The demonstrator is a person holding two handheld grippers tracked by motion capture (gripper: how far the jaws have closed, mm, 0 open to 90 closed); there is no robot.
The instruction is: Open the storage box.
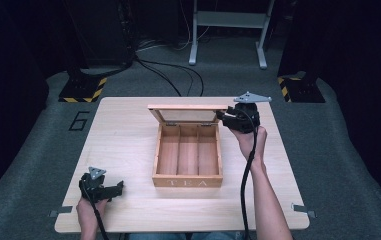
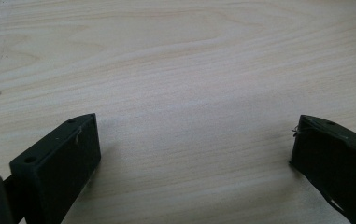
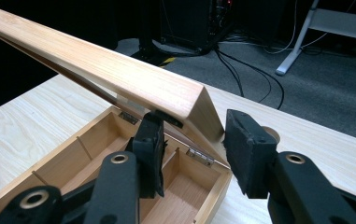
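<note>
A wooden tea box point(image 1: 188, 178) with three bare compartments stands mid-table, its lid point(image 1: 188, 107) raised at the far side. My right gripper point(image 1: 223, 116) is at the lid's right end. In the right gripper view the lid point(image 3: 119, 70) slants over the box point(image 3: 45, 158), and my right gripper point(image 3: 192, 122) is shut on its near corner, one jaw under the lid and one outside. My left gripper point(image 1: 120, 187) rests near the table's front left. Its jaws point(image 2: 194, 140) stand wide open over bare wood.
The light wooden table point(image 1: 128, 135) has free room left and right of the box. Beyond its far edge lie grey carpet, black cables point(image 1: 173, 72), a white stand point(image 1: 228, 20) and dark equipment bases with yellow-black tape point(image 1: 83, 90).
</note>
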